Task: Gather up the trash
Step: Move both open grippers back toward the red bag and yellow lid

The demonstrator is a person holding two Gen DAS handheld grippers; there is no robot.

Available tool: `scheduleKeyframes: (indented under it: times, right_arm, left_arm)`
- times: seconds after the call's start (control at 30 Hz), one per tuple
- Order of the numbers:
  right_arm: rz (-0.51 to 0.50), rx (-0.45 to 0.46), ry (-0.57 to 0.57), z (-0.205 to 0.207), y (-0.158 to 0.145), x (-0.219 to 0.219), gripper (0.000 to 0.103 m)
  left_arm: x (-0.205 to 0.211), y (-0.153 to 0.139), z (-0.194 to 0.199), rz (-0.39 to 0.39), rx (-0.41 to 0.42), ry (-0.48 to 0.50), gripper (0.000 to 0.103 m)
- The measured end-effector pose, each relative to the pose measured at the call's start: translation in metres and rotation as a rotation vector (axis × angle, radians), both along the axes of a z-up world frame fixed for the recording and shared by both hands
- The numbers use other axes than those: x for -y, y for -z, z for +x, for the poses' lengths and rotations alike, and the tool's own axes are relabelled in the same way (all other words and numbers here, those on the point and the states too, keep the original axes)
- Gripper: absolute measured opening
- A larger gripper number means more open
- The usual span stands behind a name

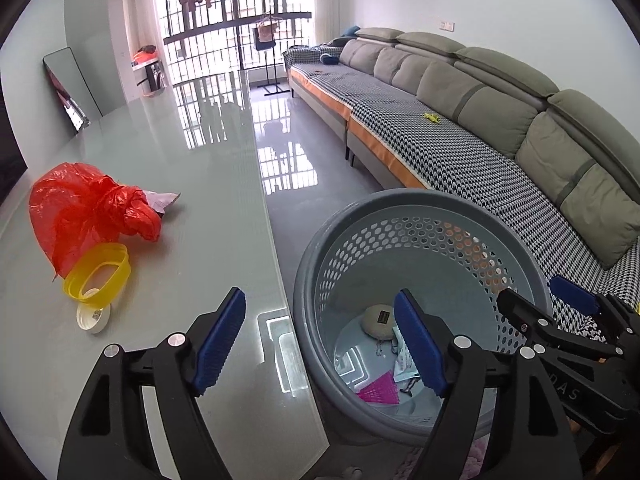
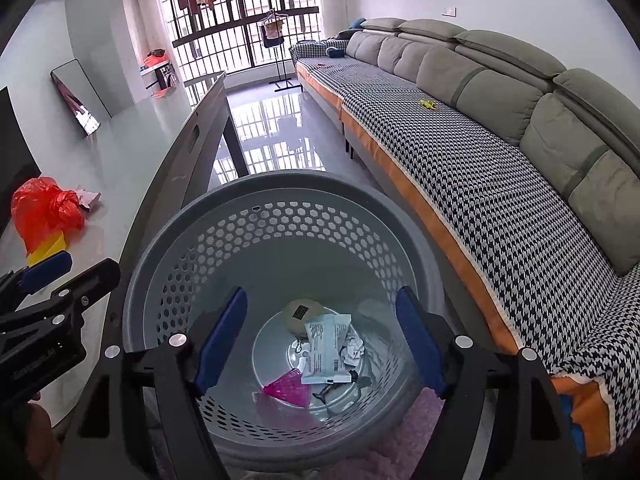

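Over the grey perforated waste basket (image 2: 280, 216), both grippers hang with jaws spread and nothing between them.

Right gripper (image 2: 320, 344) points into the basket, where a white printed wrapper (image 2: 326, 350) lies beside a pink mesh piece (image 2: 288, 390), crumpled paper (image 2: 354, 350) and a round cream object with a dark label (image 2: 303, 312); their print is too small to read. Left gripper (image 1: 320, 344) straddles the desk (image 1: 208, 184) edge and the basket rim. Farther left on the desk lie a white lid (image 1: 94, 318), a yellow container (image 1: 98, 276) and a red plastic bag (image 1: 88, 208). A sofa (image 2: 500, 128) runs along the right.
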State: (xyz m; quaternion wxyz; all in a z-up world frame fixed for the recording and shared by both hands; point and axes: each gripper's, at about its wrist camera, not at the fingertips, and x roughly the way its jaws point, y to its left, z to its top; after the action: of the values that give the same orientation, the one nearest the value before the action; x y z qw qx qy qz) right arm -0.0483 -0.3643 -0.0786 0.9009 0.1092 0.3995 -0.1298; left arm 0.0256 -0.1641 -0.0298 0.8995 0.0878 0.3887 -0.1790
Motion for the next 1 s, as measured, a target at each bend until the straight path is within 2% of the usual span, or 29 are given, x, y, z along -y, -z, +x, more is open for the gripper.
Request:
scheduleKeyframes:
  times: [0.2,0.5,0.73,1.0]
  right_arm:
    - [0.018,-0.047,-0.005,-0.001,0.002,-0.008,0.076]
    - [-0.009,-0.044,-0.021,-0.009,-0.006,-0.034,0.076]
    - [-0.015,-0.026,-0.087,-0.009,-0.015,-0.064,0.076]
    - [-0.019,0.002,-0.194,0.003,-0.024,-0.110,0.076]
  left_arm:
    - [-0.011,-0.008,-0.008,0.000,0.024,-0.014,0.076]
    - [-0.034,-0.018,-0.023,-0.019,0.045,-0.043,0.078]
    - [-0.068,-0.023,-0.032,-0.034,0.058,-0.095,0.080]
    - [-0.125,-0.026,-0.032,-0.048,0.069,-0.203,0.082]
